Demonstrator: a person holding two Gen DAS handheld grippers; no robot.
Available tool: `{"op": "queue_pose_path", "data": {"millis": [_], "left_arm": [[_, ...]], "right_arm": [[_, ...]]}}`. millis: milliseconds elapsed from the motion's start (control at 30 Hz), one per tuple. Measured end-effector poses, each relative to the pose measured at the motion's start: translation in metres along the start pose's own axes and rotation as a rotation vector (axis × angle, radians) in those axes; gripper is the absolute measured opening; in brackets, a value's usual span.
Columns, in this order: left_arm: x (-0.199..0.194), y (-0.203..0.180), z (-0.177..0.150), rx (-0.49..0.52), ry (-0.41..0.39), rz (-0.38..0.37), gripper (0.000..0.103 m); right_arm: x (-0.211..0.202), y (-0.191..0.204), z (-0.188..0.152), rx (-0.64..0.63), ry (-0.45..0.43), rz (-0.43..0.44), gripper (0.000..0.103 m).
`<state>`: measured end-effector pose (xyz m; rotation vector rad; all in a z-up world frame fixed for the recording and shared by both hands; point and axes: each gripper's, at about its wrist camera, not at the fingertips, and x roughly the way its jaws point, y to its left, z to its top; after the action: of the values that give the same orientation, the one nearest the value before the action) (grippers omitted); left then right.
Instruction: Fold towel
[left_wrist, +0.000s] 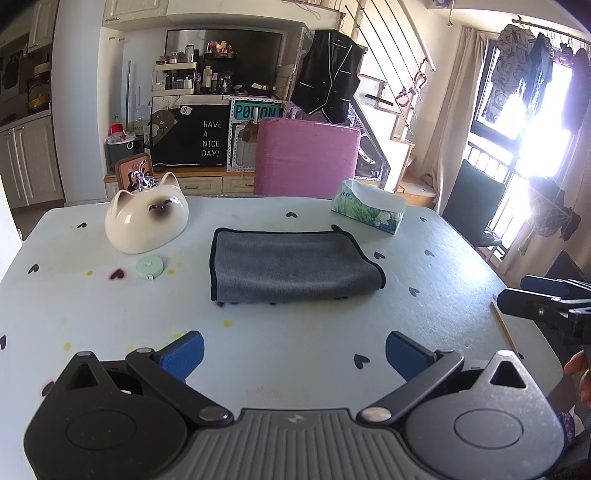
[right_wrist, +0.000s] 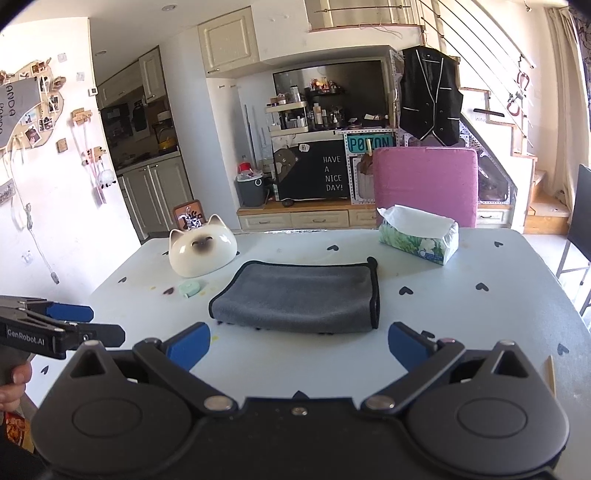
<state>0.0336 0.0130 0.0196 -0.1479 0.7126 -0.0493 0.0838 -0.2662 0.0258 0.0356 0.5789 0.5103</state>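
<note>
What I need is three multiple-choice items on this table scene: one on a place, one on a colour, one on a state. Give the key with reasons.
1. Where is the tissue pack relative to the towel?
A. On top of it
B. Beyond it, to the right
C. Under it

2. What colour is the towel?
A. Grey with black trim
B. Pink
C. White

3. How is the right tool?
A. Shut on the towel
B. Open, holding nothing
C. Shut on the cat bowl

Key: B, it lies apart near the far edge; A, grey pile with a dark border; B, its fingers are spread short of the towel.
</note>
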Motion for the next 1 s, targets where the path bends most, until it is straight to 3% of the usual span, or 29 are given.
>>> {"op": "queue_pose_path", "data": {"millis": [400,1000], "left_arm": [[-0.011,-0.007,-0.024,-0.003,0.025,-0.03,0.103],[-0.021,-0.002,-0.039,-0.031,0.016,-0.001,0.103]], "right_arm": [[-0.019,0.005,-0.019,0.006,0.016,0.015,0.103],[-0.027,0.014,-0.044,0.039,0.041,0.001,0.103]]}}
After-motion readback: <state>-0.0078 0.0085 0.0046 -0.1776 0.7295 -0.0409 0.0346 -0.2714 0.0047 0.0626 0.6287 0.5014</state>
